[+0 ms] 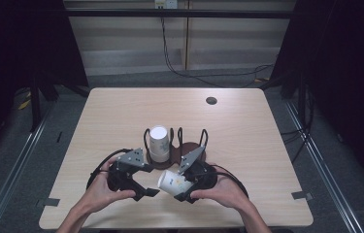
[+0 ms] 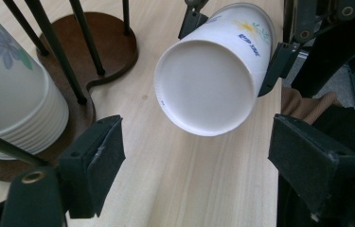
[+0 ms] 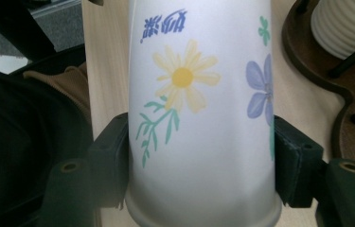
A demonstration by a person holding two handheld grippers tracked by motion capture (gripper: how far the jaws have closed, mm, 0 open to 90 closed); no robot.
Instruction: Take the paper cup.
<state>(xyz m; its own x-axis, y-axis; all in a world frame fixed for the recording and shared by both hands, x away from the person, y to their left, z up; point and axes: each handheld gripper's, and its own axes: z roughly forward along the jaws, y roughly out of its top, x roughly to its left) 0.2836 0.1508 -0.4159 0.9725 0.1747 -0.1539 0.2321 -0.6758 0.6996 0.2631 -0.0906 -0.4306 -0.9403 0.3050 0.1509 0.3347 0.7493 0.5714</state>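
Right gripper view puts the paper cup (image 3: 199, 118) clamped sideways between my right gripper (image 3: 199, 161) jaws, and from above it hangs over the table's near edge, just in front of the wooden cup rack (image 1: 189, 148) and its cup stack (image 1: 159, 143). My left gripper (image 1: 143, 191) stands wide open beside it, holding nothing, its jaws facing the cup's base (image 2: 205, 87). I judge the thin wall could buckle under the squeeze, or the cup slip out during a handover; the cup's mouth is cut off, so I cannot tell whether it is already dented.
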